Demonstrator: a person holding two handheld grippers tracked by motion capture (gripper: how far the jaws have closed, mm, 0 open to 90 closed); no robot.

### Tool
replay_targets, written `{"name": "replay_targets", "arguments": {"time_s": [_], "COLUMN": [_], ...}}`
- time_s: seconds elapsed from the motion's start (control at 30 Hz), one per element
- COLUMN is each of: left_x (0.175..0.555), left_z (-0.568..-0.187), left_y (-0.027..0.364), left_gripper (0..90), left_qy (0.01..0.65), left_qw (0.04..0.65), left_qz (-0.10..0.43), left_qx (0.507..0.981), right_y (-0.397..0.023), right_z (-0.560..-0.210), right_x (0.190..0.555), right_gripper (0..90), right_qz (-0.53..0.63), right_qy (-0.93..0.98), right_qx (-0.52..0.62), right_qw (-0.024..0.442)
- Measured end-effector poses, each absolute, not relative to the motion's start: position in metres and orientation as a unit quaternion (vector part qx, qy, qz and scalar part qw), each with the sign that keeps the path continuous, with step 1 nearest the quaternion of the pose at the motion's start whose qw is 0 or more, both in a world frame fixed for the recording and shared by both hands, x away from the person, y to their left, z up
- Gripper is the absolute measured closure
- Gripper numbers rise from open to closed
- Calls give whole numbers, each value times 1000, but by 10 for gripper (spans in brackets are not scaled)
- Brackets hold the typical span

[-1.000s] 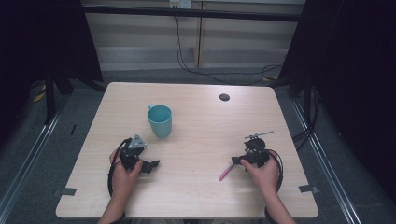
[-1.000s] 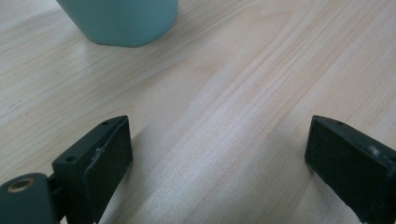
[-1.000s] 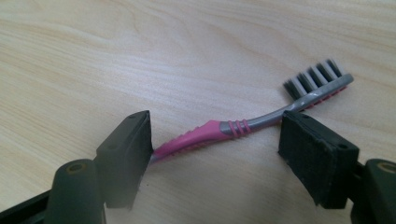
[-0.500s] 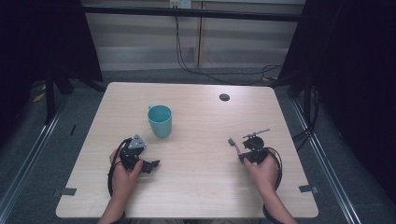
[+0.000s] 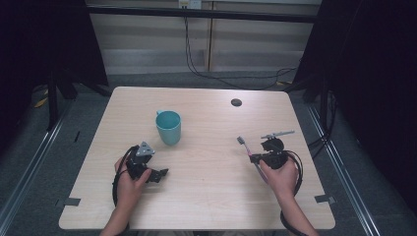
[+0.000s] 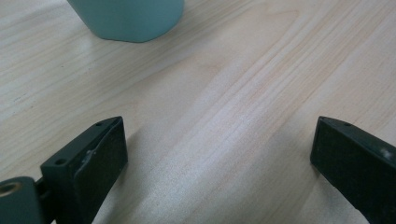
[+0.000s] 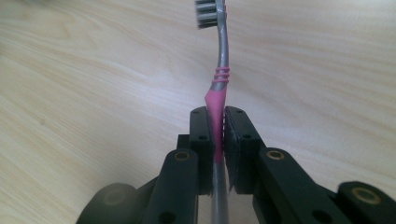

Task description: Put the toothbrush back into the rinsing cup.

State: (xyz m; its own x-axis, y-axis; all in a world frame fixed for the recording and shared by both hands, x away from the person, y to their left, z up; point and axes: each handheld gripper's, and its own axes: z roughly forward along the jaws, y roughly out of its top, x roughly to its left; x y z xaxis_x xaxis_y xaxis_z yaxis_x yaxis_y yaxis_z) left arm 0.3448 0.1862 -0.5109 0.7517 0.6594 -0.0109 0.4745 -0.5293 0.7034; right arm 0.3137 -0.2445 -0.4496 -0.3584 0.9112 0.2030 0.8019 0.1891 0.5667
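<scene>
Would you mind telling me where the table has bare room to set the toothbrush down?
The widest free patch lies mid-table, between the left tool and the right tool holding the toothbrush. The far strip between the teal cup and the dark disc is bare too. Beside the cup is tightest.

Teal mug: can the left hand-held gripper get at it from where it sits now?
Probably yes. The left hand-held gripper has its jaws wide open with nothing between them, and bare table lies between it and the teal mug. The toothbrush is held over on the right side, out of the way.
</scene>
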Motion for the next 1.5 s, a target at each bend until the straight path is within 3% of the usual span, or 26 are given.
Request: {"name": "replay_targets", "arguments": {"time_s": [0.17,0.3,0.87,1.5], "left_x": [343,343,336,341], "left_z": [-510,-506,-466,-430], "left_y": [186,185,145,106], "left_gripper": [42,179,167,183], "left_qy": [328,331,301,314], "left_qw": [360,378,427,507], "left_qz": [127,106,84,10], "left_qx": [864,858,848,803], "right_y": [-246,-245,-226,-200], "right_z": [-436,-428,-406,-400], "right_x": [314,313,312,307], "right_gripper": [826,826,825,825], "right_qz": [338,360,428,469], "right_qy": [760,755,733,735], "right_qx": [548,540,517,479], "right_qw": [91,94,110,104]}}
